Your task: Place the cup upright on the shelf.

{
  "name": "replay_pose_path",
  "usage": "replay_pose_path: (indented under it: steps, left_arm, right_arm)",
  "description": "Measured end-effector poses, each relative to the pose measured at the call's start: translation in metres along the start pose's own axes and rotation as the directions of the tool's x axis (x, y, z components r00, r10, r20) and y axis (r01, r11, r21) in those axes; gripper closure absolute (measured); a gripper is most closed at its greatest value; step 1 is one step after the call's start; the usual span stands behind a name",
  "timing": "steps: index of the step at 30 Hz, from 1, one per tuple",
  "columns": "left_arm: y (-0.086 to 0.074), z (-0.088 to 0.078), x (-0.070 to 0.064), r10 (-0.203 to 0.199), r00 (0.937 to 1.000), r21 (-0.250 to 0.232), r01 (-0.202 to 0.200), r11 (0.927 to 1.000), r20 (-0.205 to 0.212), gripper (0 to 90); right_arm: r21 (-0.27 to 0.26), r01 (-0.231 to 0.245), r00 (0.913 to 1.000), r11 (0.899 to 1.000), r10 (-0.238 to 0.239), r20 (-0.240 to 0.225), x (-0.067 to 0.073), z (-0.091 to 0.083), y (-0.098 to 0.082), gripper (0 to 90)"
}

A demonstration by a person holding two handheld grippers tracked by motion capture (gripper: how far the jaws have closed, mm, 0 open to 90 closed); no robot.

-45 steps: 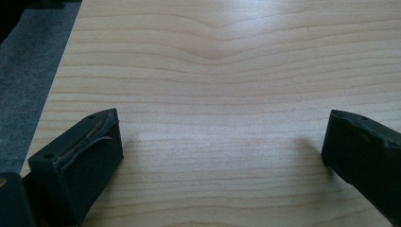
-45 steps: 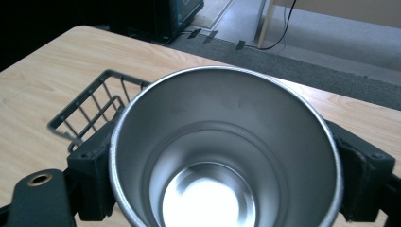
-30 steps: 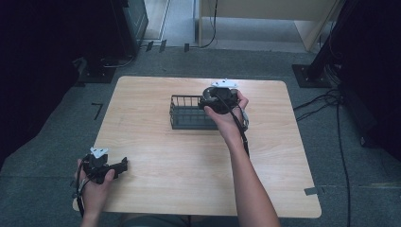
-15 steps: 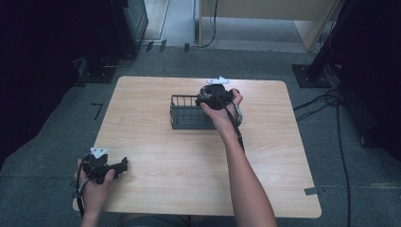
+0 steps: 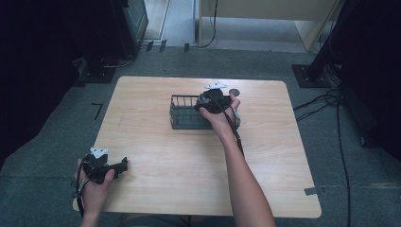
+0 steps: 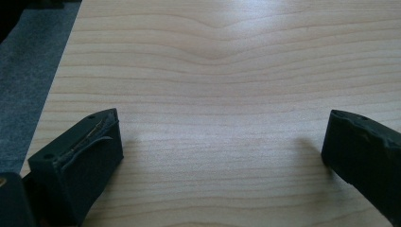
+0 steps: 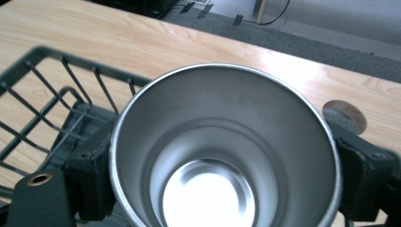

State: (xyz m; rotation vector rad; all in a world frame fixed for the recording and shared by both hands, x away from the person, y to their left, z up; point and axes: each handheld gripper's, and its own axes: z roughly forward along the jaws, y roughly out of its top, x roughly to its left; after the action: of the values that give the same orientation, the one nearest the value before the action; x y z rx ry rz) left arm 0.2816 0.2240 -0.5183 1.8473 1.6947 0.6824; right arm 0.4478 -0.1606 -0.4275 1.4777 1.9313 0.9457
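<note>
A shiny steel cup (image 7: 222, 151) stands upright between the jaws of my right gripper (image 5: 213, 100), which is shut on its sides; I look straight down into its open mouth. The cup hangs over the right end of a black wire basket (image 5: 187, 112) in the middle of the wooden table (image 5: 198, 161); the basket's bars (image 7: 52, 99) show at the left in the right gripper view. Near the table's front left corner my left gripper (image 5: 124, 165) rests low over bare wood, jaws wide apart, with one fingertip (image 6: 80, 156) at each side and nothing between them.
A small round dark disc (image 5: 234, 91) lies on the table just behind the basket, and it shows again as the disc (image 7: 344, 116) past the cup's rim. Cables (image 5: 331, 101) trail over the grey floor to the right. Dark equipment (image 5: 125, 23) stands beyond the far left edge.
My right gripper has carried the cup a little to the left and nearer, over the basket's right end. The left gripper has stayed put.
</note>
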Motion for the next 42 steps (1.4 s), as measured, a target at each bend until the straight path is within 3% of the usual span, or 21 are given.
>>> replay_pose_path:
  steps: [10, 15, 25, 33, 42]
  left_arm:
    - [0.0, 0.0, 0.0, 0.0, 1.0, 0.0, 0.0, 1.0, 0.0, 0.0]
    - [0.0, 0.0, 0.0, 0.0, 1.0, 0.0, 0.0, 1.0, 0.0, 0.0]
    - [0.0, 0.0, 0.0, 0.0, 1.0, 0.0, 0.0, 1.0, 0.0, 0.0]
    - [0.0, 0.0, 0.0, 0.001, 1.0, 0.0, -0.001, 1.0, 0.0, 0.0]
    - [0.0, 0.0, 0.0, 0.001, 1.0, 0.0, -0.001, 1.0, 0.0, 0.0]
  right_arm:
    - [0.002, 0.015, 0.9999, 1.0, -0.015, 0.005, 0.003, -0.001, -0.005, 12.8]
    - [0.007, 0.014, 0.9999, 1.0, -0.014, -0.005, 0.004, -0.005, -0.003, 1.6]
    - [0.0, 0.013, 0.9996, 1.0, -0.013, -0.024, 0.0, -0.025, 0.0, 0.0]
    - [-0.019, -0.006, 0.9994, 1.0, 0.005, -0.033, -0.008, -0.047, -0.004, 0.0]
    - [-0.025, -0.038, 0.999, 0.999, 0.037, -0.025, -0.029, -0.071, -0.026, 0.0]
